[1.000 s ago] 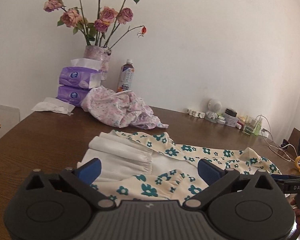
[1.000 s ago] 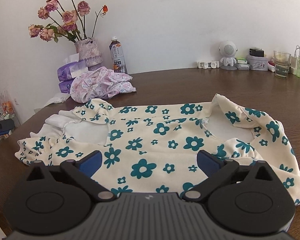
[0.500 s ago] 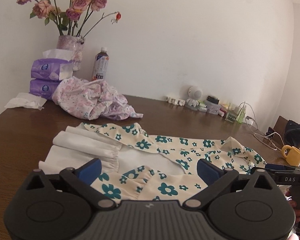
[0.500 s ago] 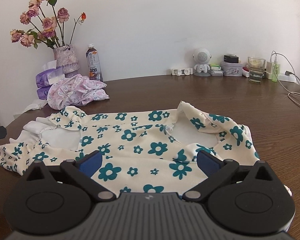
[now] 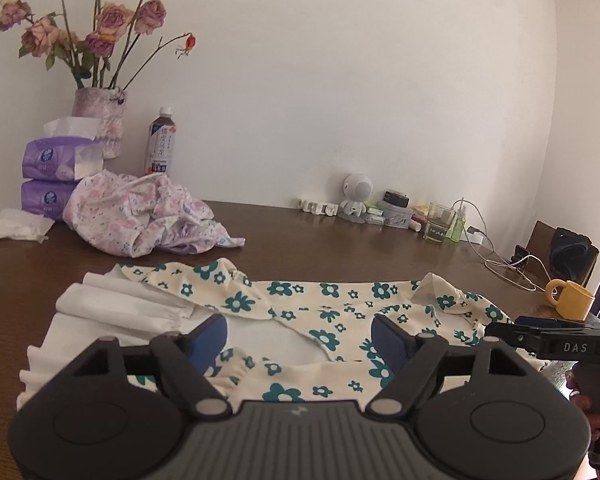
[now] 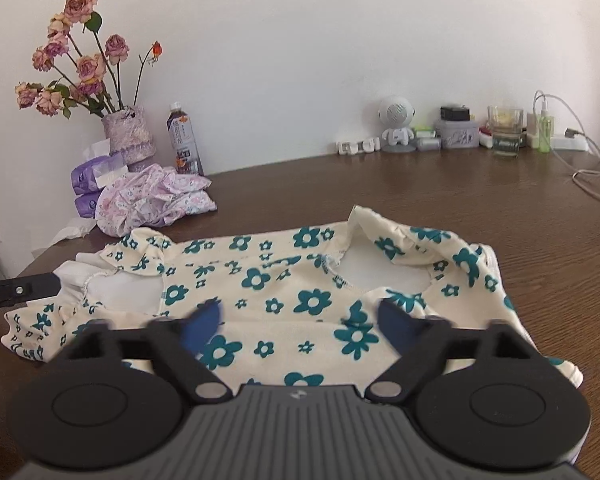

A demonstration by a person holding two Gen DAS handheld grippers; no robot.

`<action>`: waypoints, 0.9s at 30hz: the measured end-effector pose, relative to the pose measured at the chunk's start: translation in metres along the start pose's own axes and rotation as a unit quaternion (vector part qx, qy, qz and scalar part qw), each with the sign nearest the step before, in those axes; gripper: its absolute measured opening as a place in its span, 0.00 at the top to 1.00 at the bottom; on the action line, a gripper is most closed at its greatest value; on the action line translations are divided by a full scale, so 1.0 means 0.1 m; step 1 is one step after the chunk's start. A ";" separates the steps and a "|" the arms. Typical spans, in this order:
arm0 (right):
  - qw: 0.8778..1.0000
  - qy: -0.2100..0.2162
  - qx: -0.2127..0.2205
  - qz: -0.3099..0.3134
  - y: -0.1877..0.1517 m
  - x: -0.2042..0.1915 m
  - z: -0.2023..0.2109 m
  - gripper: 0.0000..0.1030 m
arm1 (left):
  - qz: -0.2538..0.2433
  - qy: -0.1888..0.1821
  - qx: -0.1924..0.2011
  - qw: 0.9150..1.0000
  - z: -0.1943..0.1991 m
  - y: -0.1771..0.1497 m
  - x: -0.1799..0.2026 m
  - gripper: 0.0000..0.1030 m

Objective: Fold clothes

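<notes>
Centrally on the tabletop [image 6: 460, 184], near its front edge, lies the flowered garment [image 6: 276, 280], spread flat. Left gripper [image 5: 300, 340] and right gripper [image 6: 300, 320] hover above it, jaws wide apart, holding nothing.

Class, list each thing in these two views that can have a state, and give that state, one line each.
Cream garment with teal flowers: spread flat, unfolded.
Pink floral garment: crumpled in a heap.
Left tool: open, empty.
Right tool: open, empty.
Plastic drink bottle: upright, capped.
Purple tissue pack: opened, tissue sticking out.
</notes>
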State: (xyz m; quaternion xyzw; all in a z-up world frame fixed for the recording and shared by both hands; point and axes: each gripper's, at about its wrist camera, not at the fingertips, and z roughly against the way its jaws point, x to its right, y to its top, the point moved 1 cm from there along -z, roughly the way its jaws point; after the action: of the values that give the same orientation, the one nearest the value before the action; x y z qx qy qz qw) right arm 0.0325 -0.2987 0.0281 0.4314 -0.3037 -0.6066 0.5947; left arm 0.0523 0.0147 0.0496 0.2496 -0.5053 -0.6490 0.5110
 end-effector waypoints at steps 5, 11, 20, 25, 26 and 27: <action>1.000 -0.004 0.007 0.023 0.01 -0.06 0.02 0.75 | 0.008 0.007 -0.014 1.000 -0.04 0.00 -0.03 0.98; 1.000 -0.001 -0.004 0.018 -0.01 -0.07 -0.02 0.98 | 0.018 0.007 -0.022 1.000 -0.08 -0.04 -0.10 0.99; 0.999 -0.009 0.015 0.050 0.21 0.08 -0.10 0.75 | -0.046 0.010 -0.033 0.998 -0.29 0.35 -0.08 0.97; 0.994 -0.026 -0.001 0.103 0.77 0.43 -0.42 0.40 | -0.118 0.000 -0.068 0.991 -0.72 0.74 -0.07 0.45; 0.993 -0.024 -0.011 0.112 0.86 0.49 -0.51 0.36 | -0.128 -0.002 -0.077 0.989 -0.83 0.81 -0.08 0.37; 0.993 -0.017 -0.023 0.117 0.89 0.54 -0.60 0.26 | -0.146 -0.008 -0.092 0.985 -0.97 0.86 -0.09 0.28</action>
State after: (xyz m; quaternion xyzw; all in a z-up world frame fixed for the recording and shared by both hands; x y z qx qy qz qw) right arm 0.1313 -0.3532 0.0711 0.3690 -0.3478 -0.5472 0.6659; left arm 0.1719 -0.0135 0.0905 0.2674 -0.4054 -0.7624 0.4276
